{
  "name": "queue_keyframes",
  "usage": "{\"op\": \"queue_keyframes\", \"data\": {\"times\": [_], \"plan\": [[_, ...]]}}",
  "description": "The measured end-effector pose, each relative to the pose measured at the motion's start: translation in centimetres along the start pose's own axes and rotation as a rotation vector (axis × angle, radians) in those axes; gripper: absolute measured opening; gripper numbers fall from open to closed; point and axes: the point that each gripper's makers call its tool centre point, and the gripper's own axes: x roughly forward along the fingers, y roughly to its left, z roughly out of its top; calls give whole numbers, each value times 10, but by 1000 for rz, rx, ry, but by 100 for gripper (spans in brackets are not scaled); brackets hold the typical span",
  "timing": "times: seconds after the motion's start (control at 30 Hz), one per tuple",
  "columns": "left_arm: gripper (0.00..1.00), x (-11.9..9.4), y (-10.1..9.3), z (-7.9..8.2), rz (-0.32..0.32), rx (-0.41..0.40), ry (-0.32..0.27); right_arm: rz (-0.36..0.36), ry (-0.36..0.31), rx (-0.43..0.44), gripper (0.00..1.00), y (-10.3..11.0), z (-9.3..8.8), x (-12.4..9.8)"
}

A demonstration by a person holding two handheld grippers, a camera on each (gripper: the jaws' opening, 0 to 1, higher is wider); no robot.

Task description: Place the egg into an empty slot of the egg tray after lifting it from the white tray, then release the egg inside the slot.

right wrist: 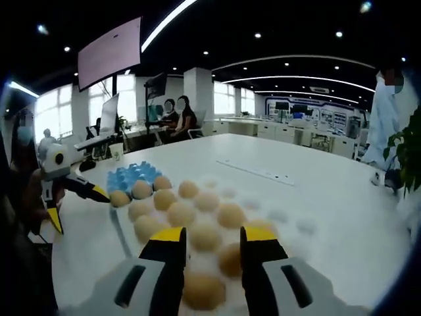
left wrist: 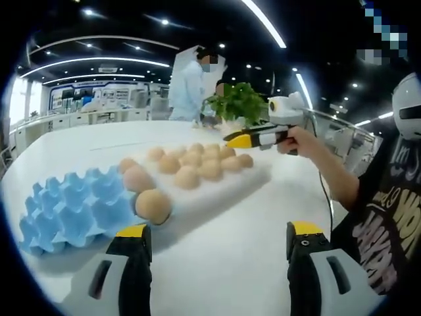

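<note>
- The blue egg tray (left wrist: 69, 210) sits at the left of the white bench (left wrist: 217, 263), its slots bare.
- Just beside it, touching, lies the white tray (left wrist: 217, 191) of eggs (left wrist: 153, 205) — none lifted.
- Left hand-held gripper (left wrist: 220, 240): jaws wide apart, holding nothing, short of the nearest egg.
- Right hand-held gripper (right wrist: 209, 240): jaws parted above the white tray's eggs (right wrist: 205, 236) — not clamped.
</note>
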Motion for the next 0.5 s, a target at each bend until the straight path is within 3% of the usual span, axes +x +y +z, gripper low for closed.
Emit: {"op": "queue_keyframes", "data": {"times": [0.5], "plan": [[85, 4, -6, -2, -13, 3, 18, -33, 20, 12, 36, 3, -22, -18]]}}
